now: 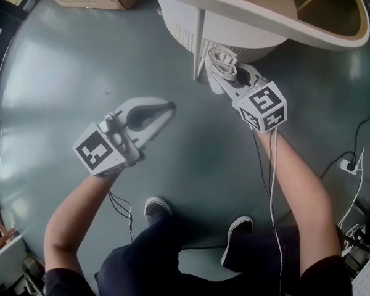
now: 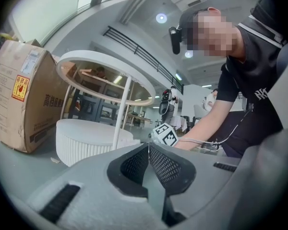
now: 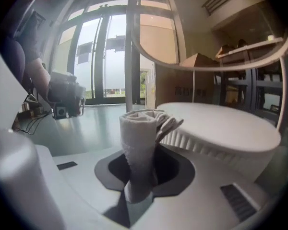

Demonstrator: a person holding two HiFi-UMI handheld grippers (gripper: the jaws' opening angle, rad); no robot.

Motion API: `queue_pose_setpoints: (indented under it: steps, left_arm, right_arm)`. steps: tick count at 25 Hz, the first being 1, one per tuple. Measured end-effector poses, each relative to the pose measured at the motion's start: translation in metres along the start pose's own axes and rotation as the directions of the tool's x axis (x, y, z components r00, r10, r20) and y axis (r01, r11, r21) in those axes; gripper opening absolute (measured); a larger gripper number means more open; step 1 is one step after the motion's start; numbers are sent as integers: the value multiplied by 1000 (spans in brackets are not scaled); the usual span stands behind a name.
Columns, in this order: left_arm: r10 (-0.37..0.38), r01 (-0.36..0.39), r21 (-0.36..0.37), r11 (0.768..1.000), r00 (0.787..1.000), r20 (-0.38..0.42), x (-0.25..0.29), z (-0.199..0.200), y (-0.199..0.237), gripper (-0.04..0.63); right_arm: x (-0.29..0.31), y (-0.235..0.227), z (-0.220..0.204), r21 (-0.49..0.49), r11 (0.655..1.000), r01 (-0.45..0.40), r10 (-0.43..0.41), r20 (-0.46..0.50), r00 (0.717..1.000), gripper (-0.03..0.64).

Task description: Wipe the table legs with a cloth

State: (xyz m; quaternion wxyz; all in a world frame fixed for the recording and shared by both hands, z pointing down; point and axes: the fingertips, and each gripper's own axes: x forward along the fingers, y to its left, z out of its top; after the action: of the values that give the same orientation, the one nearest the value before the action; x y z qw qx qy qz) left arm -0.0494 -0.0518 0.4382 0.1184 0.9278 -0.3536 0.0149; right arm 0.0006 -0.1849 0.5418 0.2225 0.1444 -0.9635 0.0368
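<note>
- The right tool (image 1: 229,74) is clenched on a rolled pale cloth (image 1: 222,58); the right gripper view shows the roll pinched between the dark jaw pads, with most of it standing free beyond them.
- The cloth sits low down, just beside the foot of a slim white table leg (image 1: 200,41), where the leg meets the ribbed round base (image 1: 186,31) under the worktop (image 1: 333,41).
- I cannot tell whether cloth and leg actually touch.
- The roll's long axis runs along the jaws, its free folded end pointing away from the tool and up toward the leg, roughly in line with the leg in the right gripper view.
- The left tool (image 1: 166,110) hangs over the grey floor (image 1: 55,73), well apart from the leg, its jaws pressed together on nothing.
- Progress, as a judgement: the cloth is gripped and brought to one leg, so wiping looks to be at or near its start there.
- Nothing on the legs shows which are already wiped, so the other legs probably remain.
</note>
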Motion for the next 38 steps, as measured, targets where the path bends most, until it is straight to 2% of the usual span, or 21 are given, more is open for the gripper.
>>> queue_pose_setpoints:
  steps: [3,6,9,12,22,29,38]
  left_arm:
    - [10,-10,0,1000,1000,13,3,7,-3,11]
    - [1,-1,9,1000,1000,21,10,14,-8,11]
    - [-15,15,19,1000,1000,25,18,22,-13,11]
    - [-33,32,29,999,999,35,21,26,-20,11]
    - [-24,24,-2,1000,1000,17,8,7,-14,11]
    - [-16,16,-19,1000,1000,24,2,2,-4,11]
    - [-9,10,-32,999,1000,22,-2,-7,2,11]
  right_arm:
    - [-34,-4,68,-60,998,6,3,144,990,81]
    - [-60,-1,129,-119,993,16,17,268,963,81]
    - [-76,2,171,-162,986,32,26,346,938,81]
    - [-83,4,197,-211,976,56,30,383,923,81]
    - [-66,20,211,-294,955,51,76,406,911,81]
    - [-60,27,212,-469,878,91,99,366,925,81]
    - [-56,25,203,-358,932,64,108,439,892,78]
